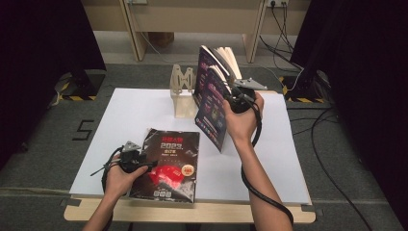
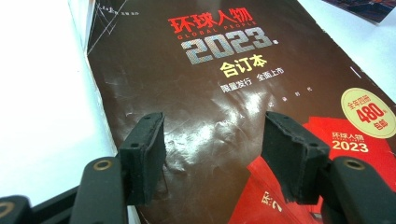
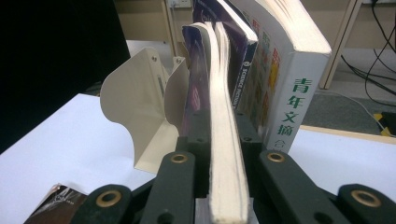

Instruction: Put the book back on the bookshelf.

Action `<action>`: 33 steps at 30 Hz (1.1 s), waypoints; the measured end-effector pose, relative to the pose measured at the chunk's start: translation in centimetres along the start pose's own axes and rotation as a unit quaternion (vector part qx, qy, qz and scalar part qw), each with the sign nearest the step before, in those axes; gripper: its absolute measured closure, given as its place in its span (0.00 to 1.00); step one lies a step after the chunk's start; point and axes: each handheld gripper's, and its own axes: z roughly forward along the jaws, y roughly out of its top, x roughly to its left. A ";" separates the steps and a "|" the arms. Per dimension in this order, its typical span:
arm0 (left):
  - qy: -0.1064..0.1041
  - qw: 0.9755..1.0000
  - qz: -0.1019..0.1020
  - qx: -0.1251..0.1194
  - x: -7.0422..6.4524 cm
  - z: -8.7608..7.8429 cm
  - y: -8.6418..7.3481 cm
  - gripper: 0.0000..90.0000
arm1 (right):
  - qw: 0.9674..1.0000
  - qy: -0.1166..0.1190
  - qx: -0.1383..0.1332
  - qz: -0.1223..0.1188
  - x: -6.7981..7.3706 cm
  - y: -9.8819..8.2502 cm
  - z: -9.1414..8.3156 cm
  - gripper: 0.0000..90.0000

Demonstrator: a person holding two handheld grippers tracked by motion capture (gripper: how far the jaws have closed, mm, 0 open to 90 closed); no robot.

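Up top, right hand-held gripper (image 3: 224, 154) clamped on purple book (image 3: 219, 116), hiding pads; left hand-held gripper (image 2: 212, 158) apart over magazine (image 2: 210, 93).

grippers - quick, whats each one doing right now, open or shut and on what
Left gripper: open, jaws apart over the dark magazine lying flat, gripping nothing.
Right gripper: shut on the purple book, clamping its page edge upright beside the bookend.

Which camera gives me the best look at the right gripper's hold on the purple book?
The right gripper view: the purple book's page edge runs straight between the two black jaws, pinched from both sides. The high view shows the right gripper at that book's edge, beside the cream bookend, but not the contact. The left gripper view catches only a far corner.
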 end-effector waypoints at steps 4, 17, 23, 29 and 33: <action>0.000 1.000 0.000 0.000 0.0 0.0 0.0 0.43 | 1.000 0.011 0.001 0.002 0.4 0.1 -0.2 0.92; 0.001 1.000 0.002 -0.007 0.1 -0.1 0.1 0.43 | 0.999 0.028 -0.031 0.014 1.1 -0.1 -0.6 0.92; -0.001 1.000 0.004 -0.011 0.0 -0.2 0.1 0.43 | 0.998 0.031 -0.047 0.014 1.5 -0.1 -0.6 0.93; -0.002 1.000 0.004 -0.012 0.0 -0.2 0.1 0.43 | 0.998 0.032 -0.055 0.016 1.7 0.4 -0.7 0.93; -0.002 1.000 0.003 -0.015 0.1 -0.2 0.1 0.43 | 0.997 0.030 -0.064 0.014 1.8 0.6 -0.7 0.93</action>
